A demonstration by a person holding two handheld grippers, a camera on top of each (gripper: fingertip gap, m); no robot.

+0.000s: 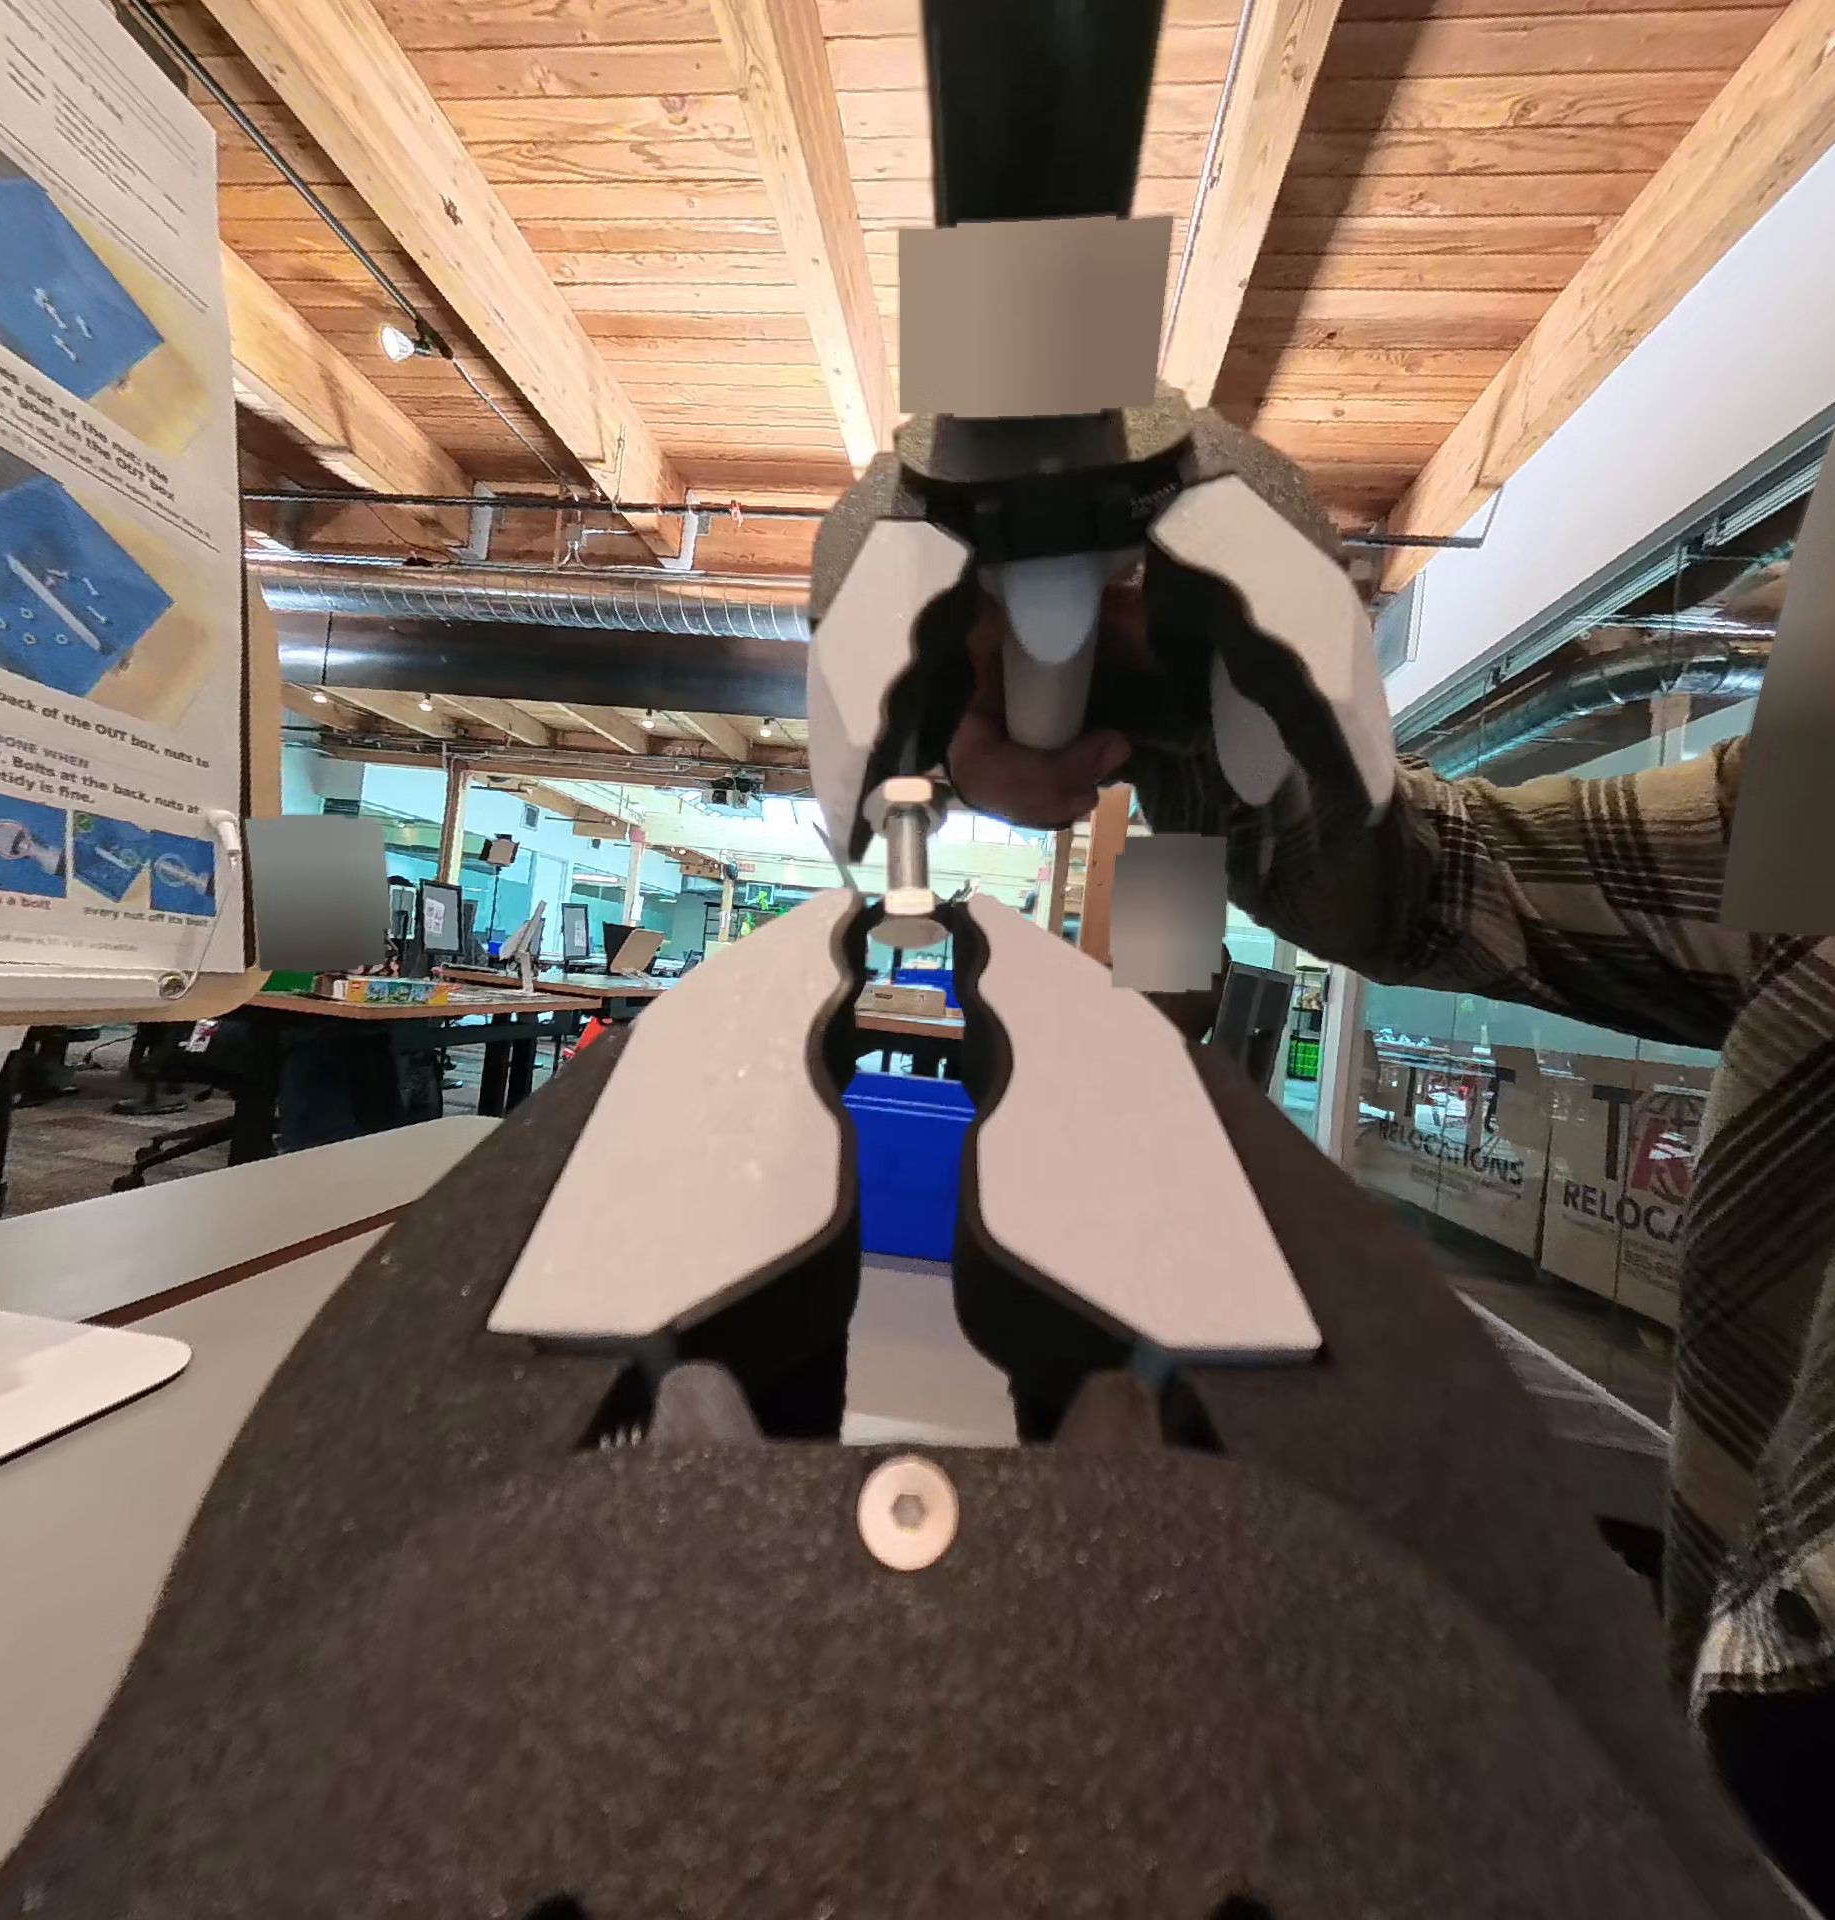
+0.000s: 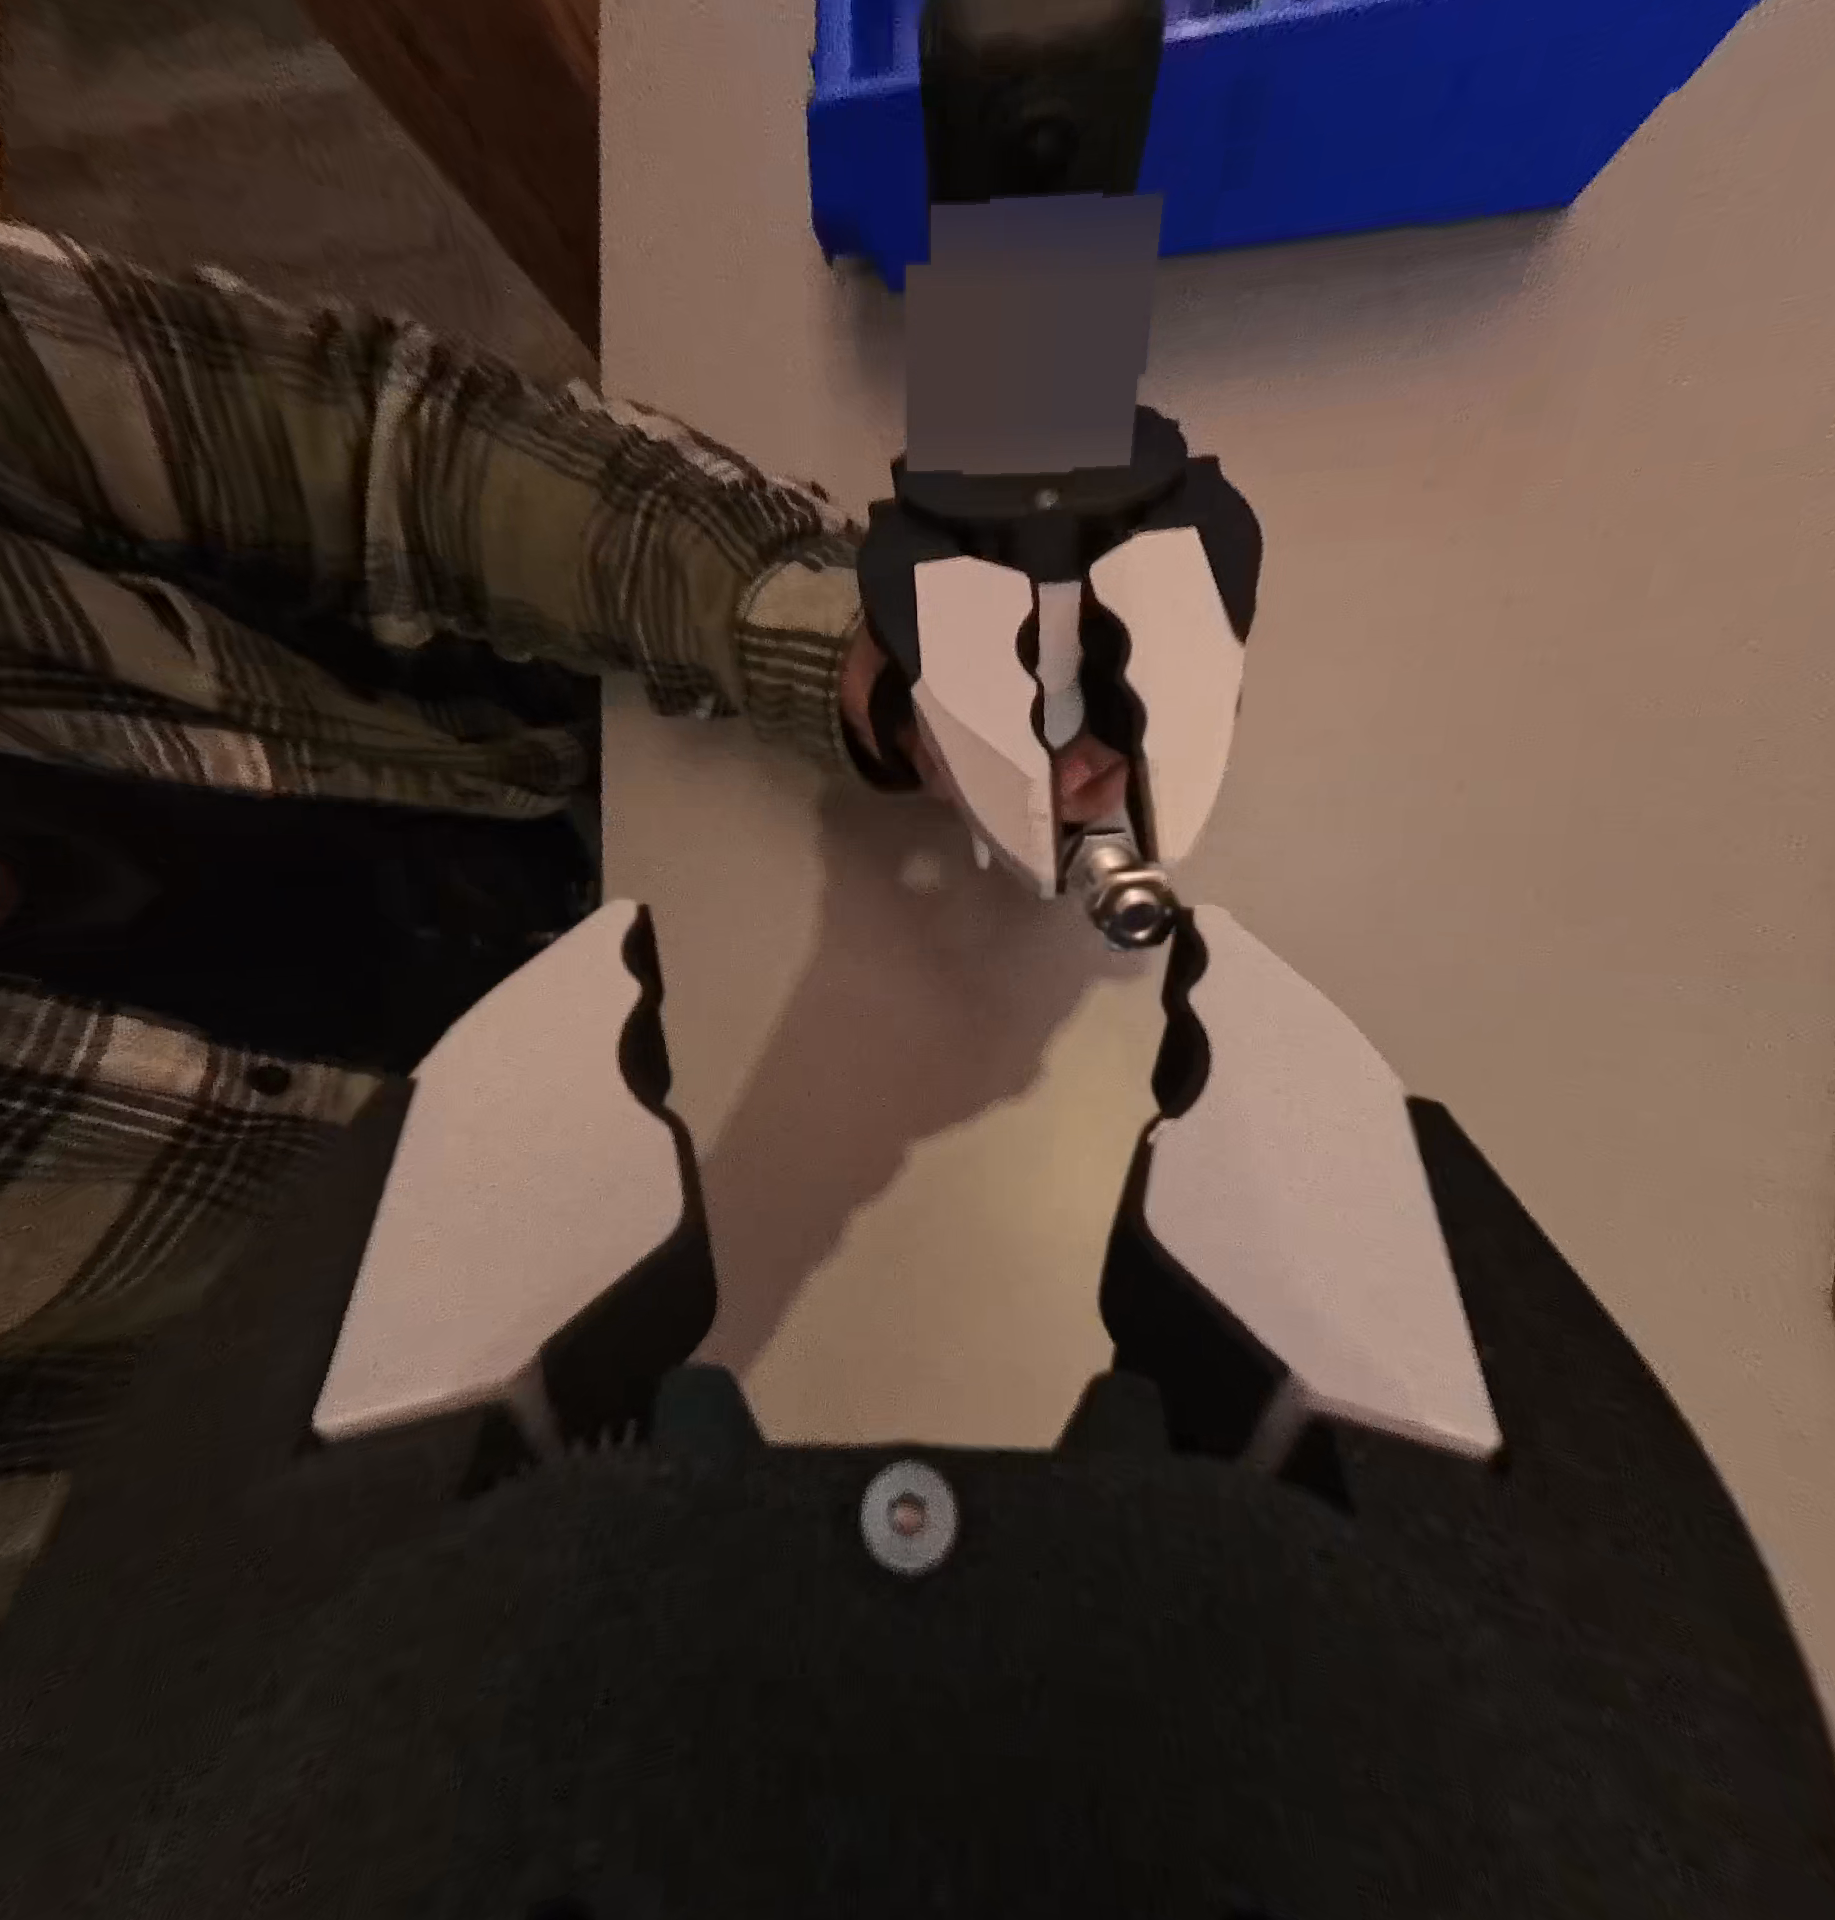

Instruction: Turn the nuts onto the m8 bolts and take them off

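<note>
1. My left gripper (image 1: 908,914) pinches the head end of the m8 bolt (image 1: 905,847), fingers pressed together on it above the pale table (image 2: 1515,623).
2. My right gripper (image 2: 908,935) stands spread wide, its right fingertip (image 2: 1219,940) just beside the nut (image 2: 1131,914) threaded on the bolt's free end.
3. A blue bin (image 2: 1412,156) sits at the table's far side.
4. My plaid sleeve (image 2: 425,540) enters from the left.

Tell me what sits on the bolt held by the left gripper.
A nut sits near the free end of the bolt. The opposite end is clamped in the left gripper, whose fingers cover part of it, so anything there cannot be seen.
</note>
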